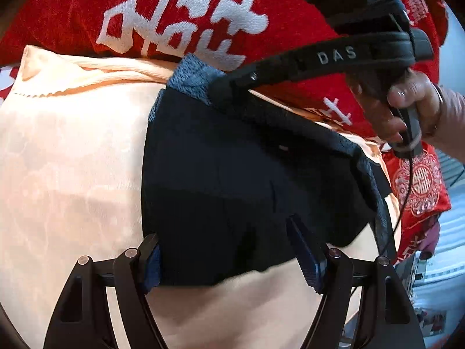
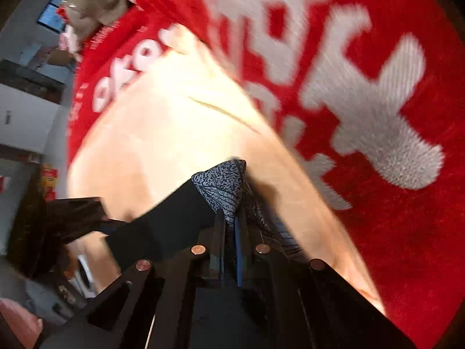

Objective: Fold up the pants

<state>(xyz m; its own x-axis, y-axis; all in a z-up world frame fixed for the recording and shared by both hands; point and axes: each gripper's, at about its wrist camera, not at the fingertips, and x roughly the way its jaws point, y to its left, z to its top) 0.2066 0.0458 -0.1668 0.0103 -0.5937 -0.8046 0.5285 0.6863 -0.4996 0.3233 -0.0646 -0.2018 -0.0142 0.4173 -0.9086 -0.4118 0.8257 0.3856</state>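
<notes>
The dark navy pants [image 1: 232, 180] with a speckled grey-blue waistband [image 1: 191, 78] lie on a peach sheet [image 1: 72, 160]. My left gripper [image 1: 226, 250] is open, its fingers spread over the near edge of the pants. My right gripper [image 1: 229, 84] reaches in from the upper right and is shut on the waistband corner. In the right wrist view its jaws [image 2: 232, 226] pinch the speckled waistband [image 2: 223, 186], with dark cloth [image 2: 162, 221] trailing to the left.
A red blanket with white characters [image 1: 180, 11] lies beyond the peach sheet and also shows in the right wrist view [image 2: 363, 72]. A red patterned cushion [image 1: 418, 186] sits at the right. A plush toy [image 2: 93, 3] lies at the far left.
</notes>
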